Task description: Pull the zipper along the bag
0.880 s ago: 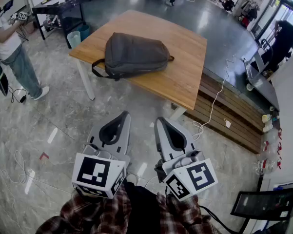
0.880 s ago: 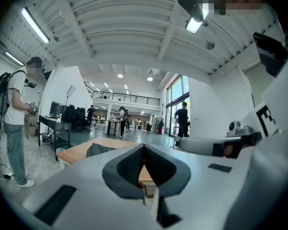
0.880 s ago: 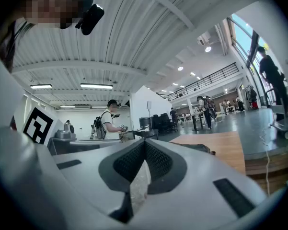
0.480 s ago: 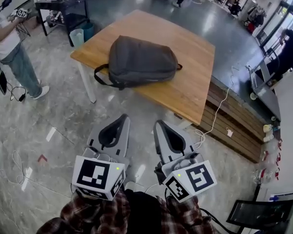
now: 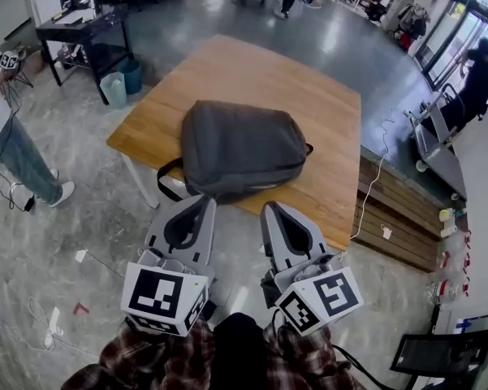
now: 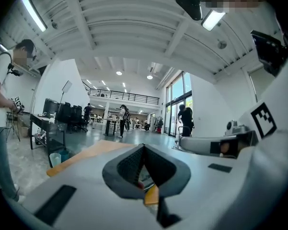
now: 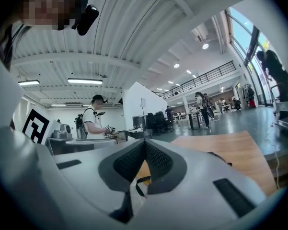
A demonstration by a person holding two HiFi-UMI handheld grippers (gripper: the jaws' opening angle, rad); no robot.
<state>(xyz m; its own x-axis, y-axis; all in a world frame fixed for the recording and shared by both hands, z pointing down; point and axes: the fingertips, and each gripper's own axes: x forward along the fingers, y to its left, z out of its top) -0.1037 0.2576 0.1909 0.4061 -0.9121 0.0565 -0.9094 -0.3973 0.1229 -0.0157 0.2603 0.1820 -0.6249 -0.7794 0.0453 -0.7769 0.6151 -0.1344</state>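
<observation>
Both claws are pinched fully together with nothing between them. The left gripper [image 5: 205, 202] and the right gripper [image 5: 269, 208] each show their padded tips meeting in their own views, and both hang low, close to the person's body and short of the table [image 5: 333, 96]. Beyond their tips lies the bag [image 5: 242, 149], a grey backpack flat on the wooden top toward its near edge. A carry strap [image 5: 167, 187] loops out at its left corner by the table's edge. The zipper pull is too small to pick out from here. The step in hand looks like the approach. To do it well, find the pull first and part one claw's jaws before reaching. Pin the fabric beside the track with the other claw, then draw along the seam rather than upward — otherwise the slack bag will likely drag.
</observation>
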